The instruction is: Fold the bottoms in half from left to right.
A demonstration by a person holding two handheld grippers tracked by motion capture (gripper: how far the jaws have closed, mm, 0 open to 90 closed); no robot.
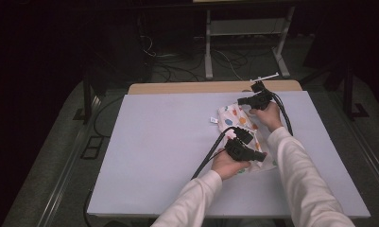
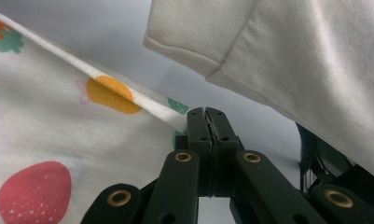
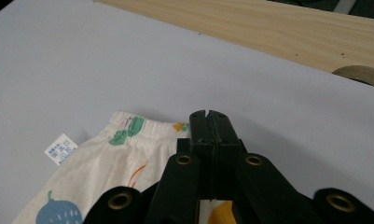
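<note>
both grippers pinch a fruit-print cloth on the desk

left gripper [image 1: 250,137] has its jaws clenched on the near edge of the cloth [image 1: 236,118]; right gripper [image 1: 244,100] jaws are clamped at its far waistband corner, so the cloth's long axis runs between them across the desk [image 1: 154,151].

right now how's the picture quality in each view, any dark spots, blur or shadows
High view: the lit table reads clearly, the room around it falls near black. Left gripper view: the fruit-print cloth and white sleeve sit close and slightly soft. Right gripper view: even light, faint shadow right of the jaws, the cloth's label too blurred to read.
</note>
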